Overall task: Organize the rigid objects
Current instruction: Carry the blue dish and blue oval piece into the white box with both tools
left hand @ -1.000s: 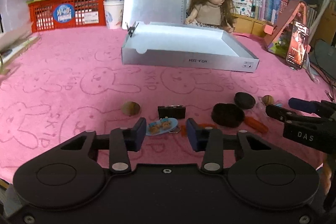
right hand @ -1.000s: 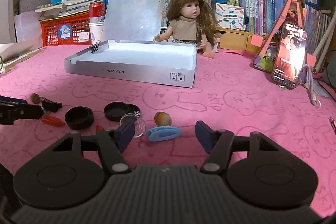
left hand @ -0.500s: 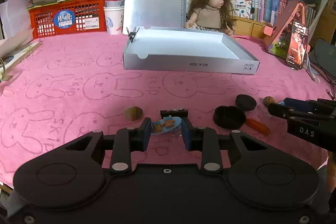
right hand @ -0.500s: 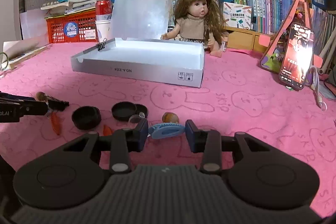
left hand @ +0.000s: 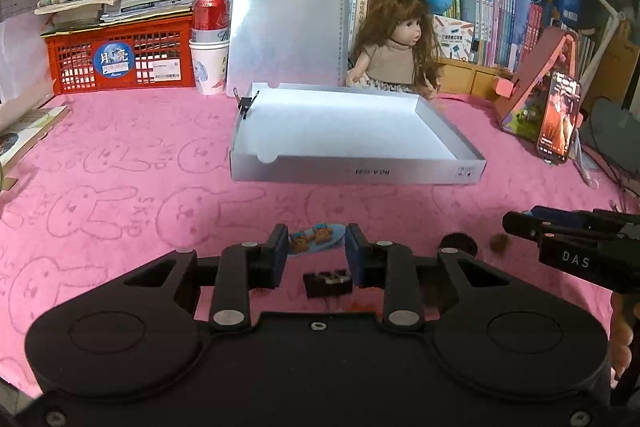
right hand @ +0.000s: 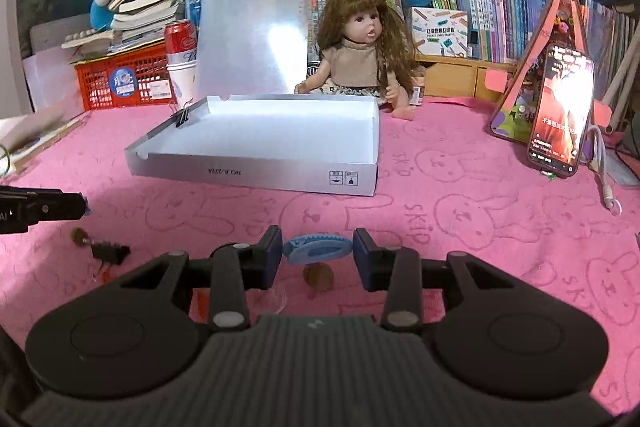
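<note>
Left claw [left hand: 317, 247] clamped on blue bear clip [left hand: 316, 238], lifted off pink counter [left hand: 120, 167]. Right claw [right hand: 318, 251] pinching blue hair clip [right hand: 318, 249]. White box [left hand: 352, 171] open at twelve o'clock.

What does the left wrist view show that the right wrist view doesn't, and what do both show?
Only the left wrist view: the left gripper shut on a light blue clip with little bears. Only the right wrist view: the right gripper shut on a plain blue hair clip, a brown nut below it. Both: the open white box, the doll and the pink cloth.
</note>
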